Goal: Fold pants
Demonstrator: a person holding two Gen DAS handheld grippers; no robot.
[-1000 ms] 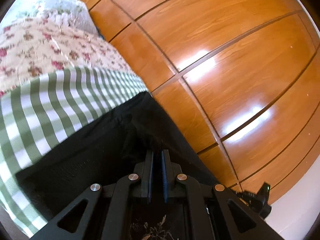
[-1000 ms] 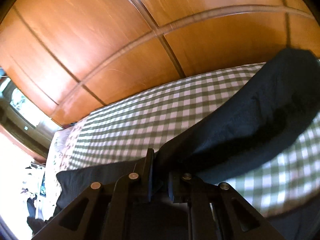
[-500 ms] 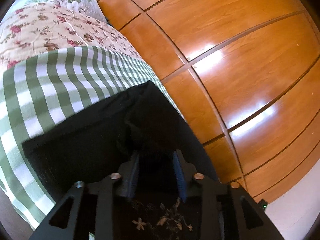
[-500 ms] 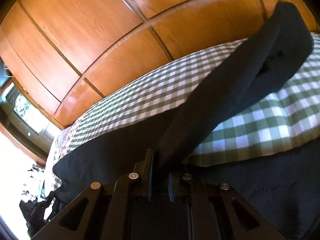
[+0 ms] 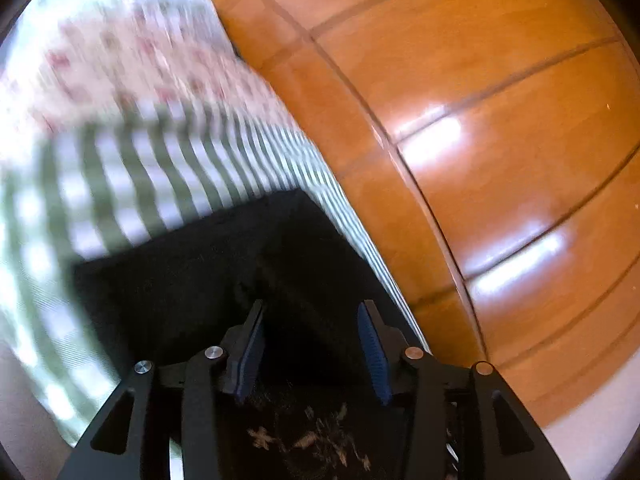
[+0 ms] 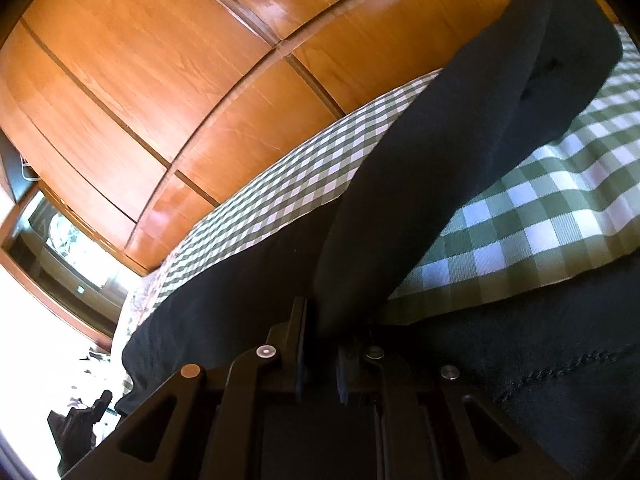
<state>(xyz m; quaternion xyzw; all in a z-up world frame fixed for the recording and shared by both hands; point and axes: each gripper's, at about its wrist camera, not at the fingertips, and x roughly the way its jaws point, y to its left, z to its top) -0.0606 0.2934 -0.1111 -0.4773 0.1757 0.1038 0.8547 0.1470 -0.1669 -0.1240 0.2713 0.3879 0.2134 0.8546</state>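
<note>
Black pants (image 5: 192, 272) lie on a green-and-white checked bedspread (image 5: 100, 184). In the left wrist view my left gripper (image 5: 310, 344) is open just above the pants' edge, with nothing between its blue pads (image 5: 372, 352). In the right wrist view my right gripper (image 6: 322, 352) is shut on a fold of the black pants (image 6: 440, 152), which stretches up and to the right over the checked bedspread (image 6: 540, 216). More black cloth (image 6: 224, 304) lies flat along the bed's near edge.
Polished wooden wardrobe doors (image 5: 480, 120) stand close behind the bed (image 6: 180, 60). A floral quilt (image 5: 120, 48) covers the far end of the bed. A doorway (image 6: 68, 248) shows at the left of the right wrist view.
My left gripper was shut on the pants, then opened and let them go. My right gripper has kept its hold and pulled the cloth lower, toward the bed's edge.
</note>
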